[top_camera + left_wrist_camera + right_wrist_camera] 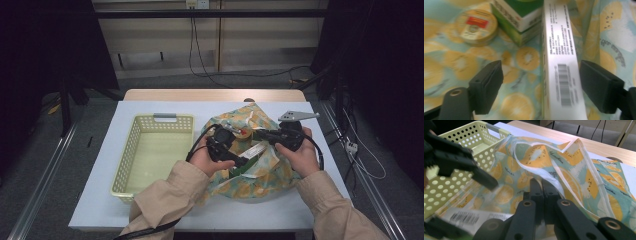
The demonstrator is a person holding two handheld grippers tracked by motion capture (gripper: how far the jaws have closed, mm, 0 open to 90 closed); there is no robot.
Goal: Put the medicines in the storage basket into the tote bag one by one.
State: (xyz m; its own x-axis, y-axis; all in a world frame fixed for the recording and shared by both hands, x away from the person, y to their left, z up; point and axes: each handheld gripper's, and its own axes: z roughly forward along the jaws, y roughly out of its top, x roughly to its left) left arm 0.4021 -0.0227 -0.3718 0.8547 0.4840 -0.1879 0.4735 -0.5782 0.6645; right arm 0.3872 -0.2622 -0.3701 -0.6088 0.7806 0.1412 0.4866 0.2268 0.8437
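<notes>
Left gripper view: box (559, 62) btwn open jaws.

One bag (260, 170) – two boxes (559, 62) – one tin (476, 26)

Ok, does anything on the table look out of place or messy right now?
Nothing is spilled or damaged. The fruit-print bag lies crumpled and open beside the basket, its edge pinched up by the right gripper. Inside, a white box stands between the open jaws of the left gripper, with a green box and a round tin lying loose.

Open jaws astride white barcoded box (560, 65), round gold tin (477, 27), green-white carton (520, 18), fruit-print bag (524, 85)
</notes>
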